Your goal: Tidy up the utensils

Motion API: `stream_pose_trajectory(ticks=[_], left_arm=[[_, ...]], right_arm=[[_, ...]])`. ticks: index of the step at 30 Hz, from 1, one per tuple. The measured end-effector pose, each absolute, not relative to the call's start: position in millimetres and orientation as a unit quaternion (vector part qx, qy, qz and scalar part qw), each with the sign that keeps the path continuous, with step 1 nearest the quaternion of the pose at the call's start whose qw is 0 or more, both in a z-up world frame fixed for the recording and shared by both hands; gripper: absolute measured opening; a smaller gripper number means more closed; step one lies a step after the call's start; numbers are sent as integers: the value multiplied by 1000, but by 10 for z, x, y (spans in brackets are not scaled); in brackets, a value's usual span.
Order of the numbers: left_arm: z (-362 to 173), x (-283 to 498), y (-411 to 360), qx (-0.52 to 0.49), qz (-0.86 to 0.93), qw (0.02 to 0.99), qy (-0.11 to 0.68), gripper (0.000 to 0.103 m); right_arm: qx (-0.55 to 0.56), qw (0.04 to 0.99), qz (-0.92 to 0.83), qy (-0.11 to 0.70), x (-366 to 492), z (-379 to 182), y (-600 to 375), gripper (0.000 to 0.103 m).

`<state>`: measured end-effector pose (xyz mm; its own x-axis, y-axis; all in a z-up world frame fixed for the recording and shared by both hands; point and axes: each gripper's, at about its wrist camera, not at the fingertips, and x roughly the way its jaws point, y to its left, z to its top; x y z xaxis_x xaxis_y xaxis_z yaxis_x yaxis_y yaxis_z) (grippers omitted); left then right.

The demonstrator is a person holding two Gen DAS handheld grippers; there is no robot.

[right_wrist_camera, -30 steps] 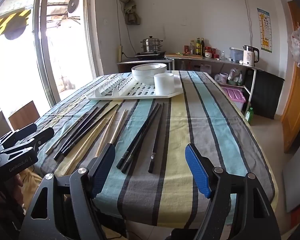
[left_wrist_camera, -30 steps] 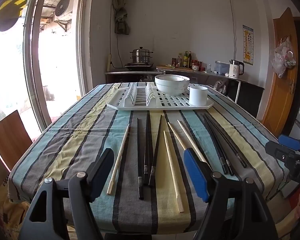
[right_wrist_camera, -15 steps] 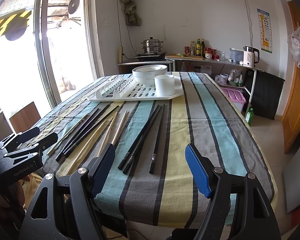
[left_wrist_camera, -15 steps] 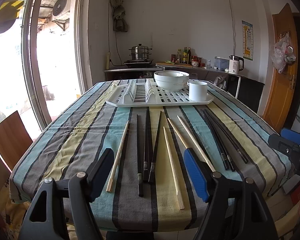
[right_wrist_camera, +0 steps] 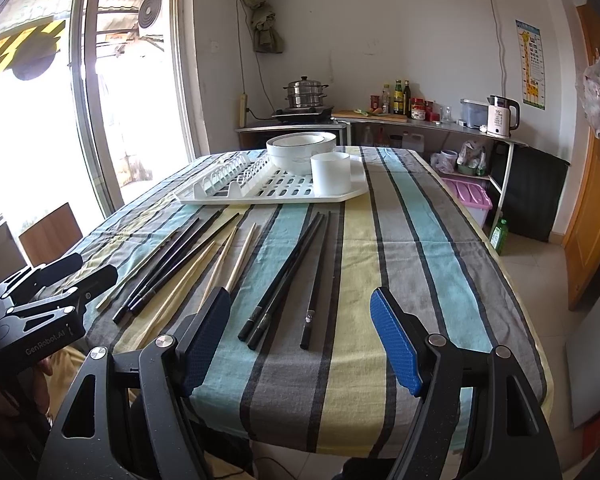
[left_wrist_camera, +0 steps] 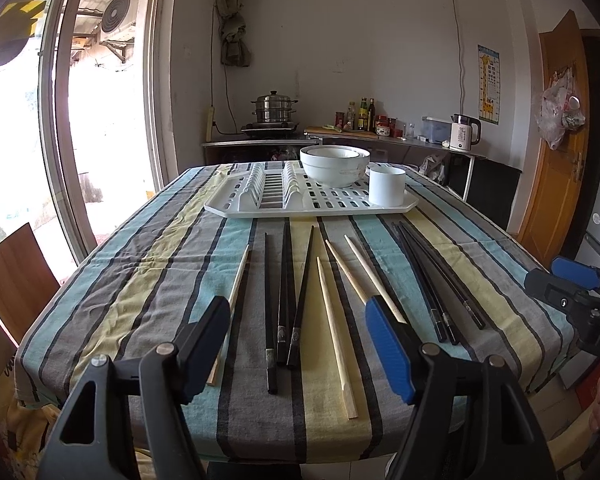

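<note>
Black chopsticks [left_wrist_camera: 284, 300] and wooden chopsticks [left_wrist_camera: 334, 330] flat on striped tablecloth [right_wrist_camera: 416, 264], long axes running from near table edge toward white drying rack [left_wrist_camera: 312, 204] at far end, thick ends nearest; second black set [left_wrist_camera: 436, 280] toward right edge; bowls [left_wrist_camera: 334, 164] and white cup [left_wrist_camera: 386, 186] on rack; chopsticks unmoved since earlier frames, views barely shifted; left gripper [left_wrist_camera: 298, 350] spread, empty, held level at near edge; right gripper [right_wrist_camera: 300, 344] likewise spread, empty.
</note>
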<state>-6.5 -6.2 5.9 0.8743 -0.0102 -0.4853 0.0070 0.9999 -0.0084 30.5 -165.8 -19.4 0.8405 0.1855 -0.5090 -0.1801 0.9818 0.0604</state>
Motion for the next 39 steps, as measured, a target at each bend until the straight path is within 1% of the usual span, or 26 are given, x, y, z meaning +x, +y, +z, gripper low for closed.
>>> stream_pose_trajectory(ticks=[16, 25, 39], left_arm=[[94, -81, -61, -3, -3, 969, 247, 72], [90, -76, -85, 0, -7, 968, 251, 68], [86, -73, -78, -4, -5, 968, 251, 68]], right_arm=[[3, 960, 95, 265, 293, -192, -1636, 73], [3, 959, 95, 266, 297, -191, -1633, 73], [3, 959, 95, 266, 296, -201, -1642, 73]])
